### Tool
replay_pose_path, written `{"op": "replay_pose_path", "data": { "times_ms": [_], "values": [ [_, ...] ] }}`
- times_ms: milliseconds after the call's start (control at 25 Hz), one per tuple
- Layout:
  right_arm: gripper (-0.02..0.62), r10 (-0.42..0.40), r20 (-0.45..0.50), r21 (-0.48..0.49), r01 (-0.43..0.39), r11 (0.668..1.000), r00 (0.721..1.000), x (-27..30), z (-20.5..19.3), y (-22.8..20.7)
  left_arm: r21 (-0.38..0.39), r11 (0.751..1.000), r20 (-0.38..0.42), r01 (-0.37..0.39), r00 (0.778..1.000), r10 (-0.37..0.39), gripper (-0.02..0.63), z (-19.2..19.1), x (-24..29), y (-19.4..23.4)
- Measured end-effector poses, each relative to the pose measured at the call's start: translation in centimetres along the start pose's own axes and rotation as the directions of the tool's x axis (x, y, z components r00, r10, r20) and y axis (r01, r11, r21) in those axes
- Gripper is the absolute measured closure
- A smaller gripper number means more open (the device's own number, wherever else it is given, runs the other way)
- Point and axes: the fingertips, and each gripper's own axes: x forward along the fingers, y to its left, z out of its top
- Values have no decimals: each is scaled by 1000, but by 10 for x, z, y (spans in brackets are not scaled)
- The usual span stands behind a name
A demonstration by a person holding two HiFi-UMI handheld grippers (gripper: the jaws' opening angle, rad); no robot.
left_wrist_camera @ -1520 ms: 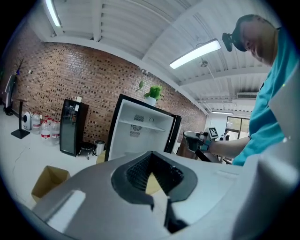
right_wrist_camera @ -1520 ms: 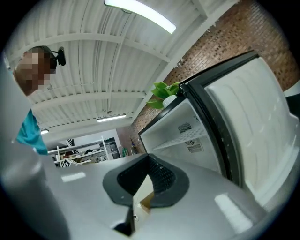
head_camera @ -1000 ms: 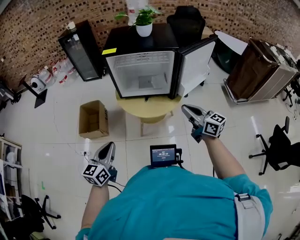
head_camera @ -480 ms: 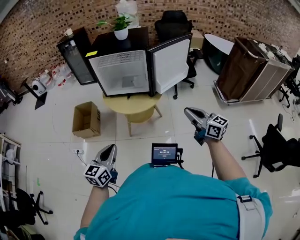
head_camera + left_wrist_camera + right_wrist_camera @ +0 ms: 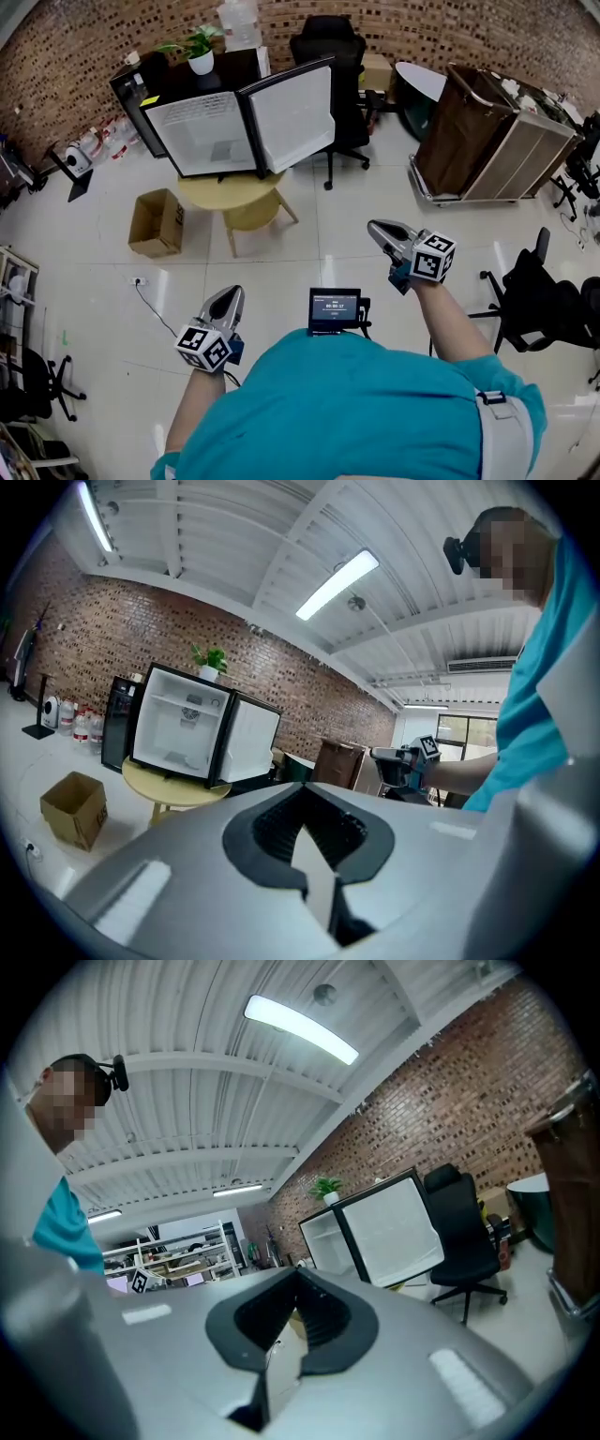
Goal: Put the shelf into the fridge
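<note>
"Looking at the two grippers, how are the jaws set?"

"The left gripper (image 5: 228, 296) is held low at the near left with its jaws closed together, and nothing is gripped between them. The right gripper (image 5: 377, 229) is raised farther out on the right. Its jaws are likewise pressed shut, and nothing is caught in them."

"Where is the fridge found?"

"The small black fridge with a white interior (image 5: 202, 131) is seen at the far left, set on a round pale wooden table (image 5: 230, 190). Its white-lined door (image 5: 292, 112) is swung wide open to the right. A green plant in a white pot (image 5: 199, 54) is placed on its top."

"And the shelf?"

"The shelf is carried by neither gripper. Whether it lies inside the fridge cannot be told at this range."

"What else is seen around?"

"An open brown cardboard box (image 5: 157, 222) is set on the floor just left of the table. A black office chair (image 5: 330, 66) is parked behind the open door, and a tall brown cabinet (image 5: 478, 141) is seen at the far right. A small dark screen (image 5: 335, 311) is mounted between the two grippers, near the person in a teal shirt (image 5: 347, 412)."
</note>
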Motion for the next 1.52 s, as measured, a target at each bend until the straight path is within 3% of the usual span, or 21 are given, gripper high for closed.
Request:
{"op": "replay_pose_path", "data": {
  "times_ms": [240, 520, 720, 960, 1280, 1520],
  "values": [
    [592, 9, 7, -17, -9, 1000, 1000, -58, -7, 45, 1, 1000, 27, 14, 1000, -14, 604, -5, -26, -56],
    [593, -58, 6, -25, 58, 998, 998, -107, -22, 111, -43, 996, 27, 83, 996, -82, 604, -15, -73, -97],
    [592, -81, 39, -4, 82, 997, 996, -140, -30, 134, -44, 993, -6, 113, 994, -113, 604, -34, -82, -122],
    [594, -95, 72, -6, 96, 995, 993, -209, -9, 153, -24, 989, -18, 147, 989, -148, 604, -37, -74, -189],
    [594, -67, 41, -25, 68, 997, 997, -331, 3, 134, -38, 992, 1, 122, 993, -122, 604, -57, -19, -301],
    [595, -73, -4, -61, 72, 996, 997, -396, -4, 111, -23, 987, -34, 159, 986, -160, 604, -74, 27, -367]
  ]
}}
